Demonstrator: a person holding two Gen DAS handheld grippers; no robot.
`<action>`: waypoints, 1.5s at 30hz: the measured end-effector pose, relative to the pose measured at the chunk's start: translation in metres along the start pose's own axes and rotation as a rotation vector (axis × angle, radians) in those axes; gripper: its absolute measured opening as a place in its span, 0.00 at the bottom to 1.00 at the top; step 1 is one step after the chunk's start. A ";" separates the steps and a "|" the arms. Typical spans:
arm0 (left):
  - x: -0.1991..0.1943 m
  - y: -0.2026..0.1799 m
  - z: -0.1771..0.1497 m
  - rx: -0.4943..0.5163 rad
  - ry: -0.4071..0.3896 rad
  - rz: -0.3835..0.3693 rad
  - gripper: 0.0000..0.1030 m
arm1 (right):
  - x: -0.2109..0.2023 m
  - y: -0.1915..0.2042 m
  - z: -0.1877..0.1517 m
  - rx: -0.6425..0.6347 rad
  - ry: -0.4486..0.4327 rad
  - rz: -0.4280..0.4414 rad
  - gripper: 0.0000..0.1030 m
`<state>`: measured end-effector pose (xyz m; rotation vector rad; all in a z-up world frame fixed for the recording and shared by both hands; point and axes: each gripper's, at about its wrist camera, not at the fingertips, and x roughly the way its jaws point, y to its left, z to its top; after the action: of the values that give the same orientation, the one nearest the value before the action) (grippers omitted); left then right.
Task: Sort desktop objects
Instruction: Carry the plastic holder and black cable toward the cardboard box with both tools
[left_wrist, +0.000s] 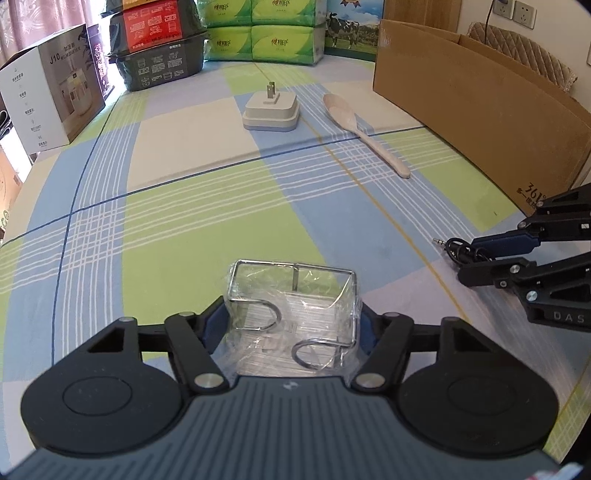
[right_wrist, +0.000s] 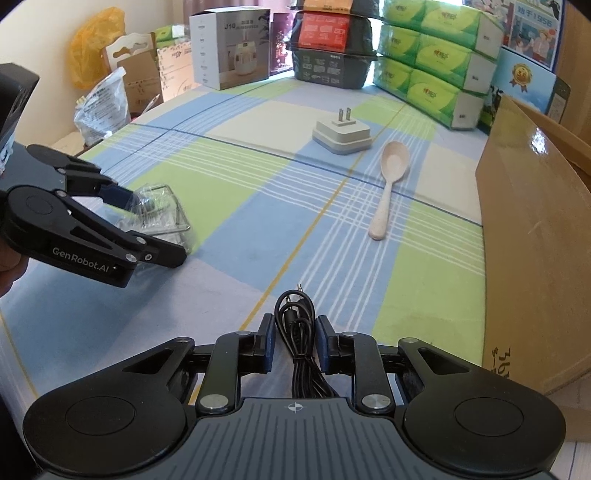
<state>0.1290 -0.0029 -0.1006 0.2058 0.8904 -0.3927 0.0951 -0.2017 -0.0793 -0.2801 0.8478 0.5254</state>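
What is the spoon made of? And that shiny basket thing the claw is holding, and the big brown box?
The spoon looks like matte beige plastic, maybe wheat-straw: dull, no glare. The basket between the left claw's fingers is shiny chrome-like metal wire, wrapped in crinkly clear plastic film. The brown box is cardboard, with glossy tape on its edge.

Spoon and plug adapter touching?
Apart. Right wrist view shows tablecloth between the spoon bowl and the adapter; left wrist view agrees.
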 end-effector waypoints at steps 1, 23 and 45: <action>-0.001 0.000 0.000 -0.002 0.004 0.004 0.61 | -0.001 -0.001 0.001 0.005 -0.002 0.000 0.19; -0.075 -0.026 0.020 -0.100 -0.016 0.069 0.61 | -0.077 -0.023 0.013 0.191 -0.033 -0.021 0.19; -0.127 -0.093 0.027 -0.116 -0.062 0.063 0.61 | -0.173 -0.048 0.003 0.245 -0.132 -0.085 0.19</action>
<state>0.0382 -0.0648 0.0144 0.1145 0.8407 -0.2862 0.0283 -0.2972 0.0572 -0.0561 0.7596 0.3526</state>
